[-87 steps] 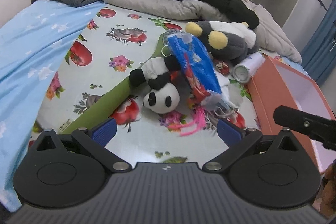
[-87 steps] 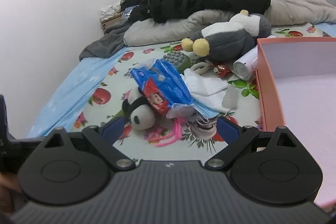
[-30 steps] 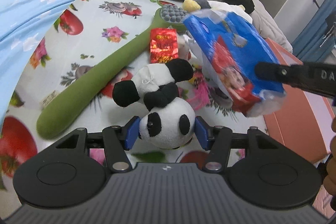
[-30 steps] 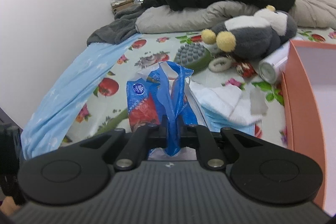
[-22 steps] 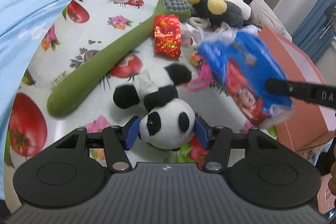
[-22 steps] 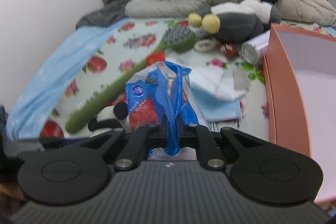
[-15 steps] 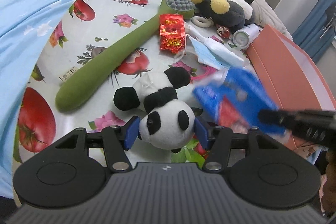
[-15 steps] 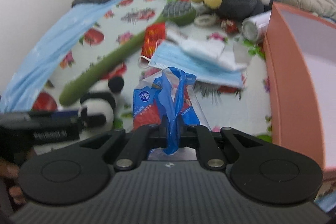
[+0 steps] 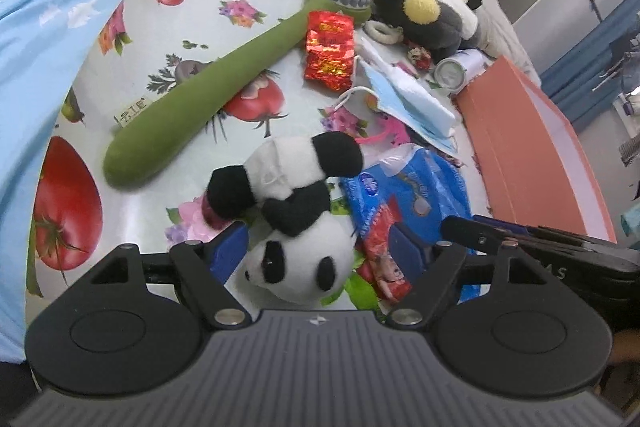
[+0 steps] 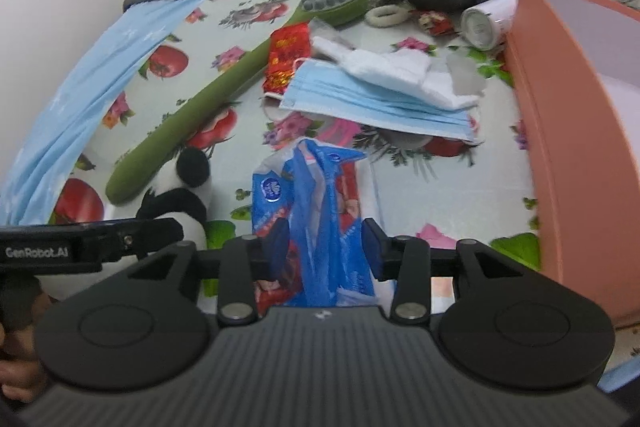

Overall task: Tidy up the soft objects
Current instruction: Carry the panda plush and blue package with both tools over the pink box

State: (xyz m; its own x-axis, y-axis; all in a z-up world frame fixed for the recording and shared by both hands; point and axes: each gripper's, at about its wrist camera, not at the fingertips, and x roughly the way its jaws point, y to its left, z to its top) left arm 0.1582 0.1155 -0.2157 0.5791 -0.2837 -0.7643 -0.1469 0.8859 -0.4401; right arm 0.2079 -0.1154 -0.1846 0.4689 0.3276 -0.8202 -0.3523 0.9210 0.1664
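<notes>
A panda plush lies on the fruit-print bed sheet between the fingers of my left gripper, which stands open with gaps beside the panda's head. A blue and red tissue pack lies on the sheet between the fingers of my right gripper, which is open around it. The pack also shows in the left wrist view, right of the panda. The panda shows in the right wrist view, at the left.
A long green massage stick, a red foil packet, a blue face mask, a white cloth, a grey-and-yellow plush and a white can lie further up the bed. An orange box stands at the right.
Both grippers moved toward the near end of the bed and lowered their loads onto the sheet. Both have opened: the panda and the tissue pack now lie released between the fingers.
</notes>
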